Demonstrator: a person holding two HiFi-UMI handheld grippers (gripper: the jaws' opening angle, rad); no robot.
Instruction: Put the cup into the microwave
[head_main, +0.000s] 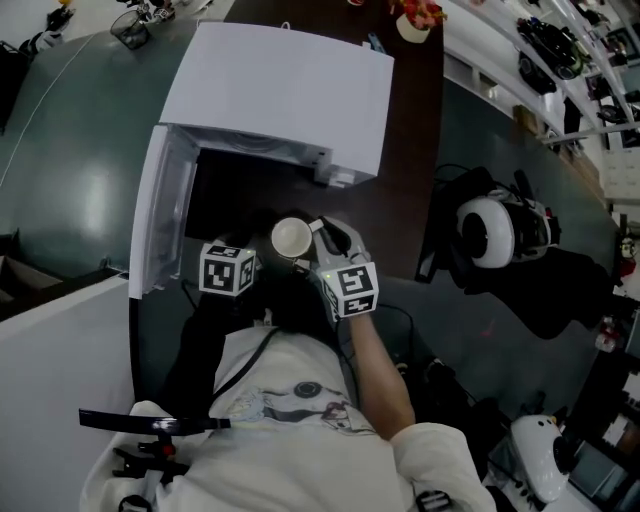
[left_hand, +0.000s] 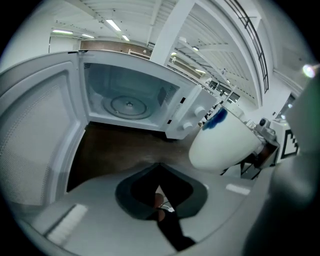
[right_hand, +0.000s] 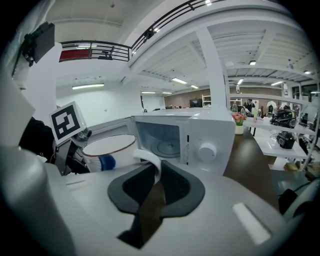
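A dark brown table (head_main: 418, 120) stands on grey-green floor (head_main: 70, 180) — white shelving (head_main: 475, 45) runs along the right. Overhead hang strip lights (right_hand: 88, 86), beside a white column (right_hand: 215, 75) and a railed gallery (right_hand: 95, 49).

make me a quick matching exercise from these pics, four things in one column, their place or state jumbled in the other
Things:
1. cup
2. microwave door
3. left gripper
4. glass turntable

Place or state:
a. swung wide open
b. inside the microwave
c. held by its handle in the right gripper
d. jaws together, nothing between them

Pairs: 1-c, 2-a, 3-d, 4-b
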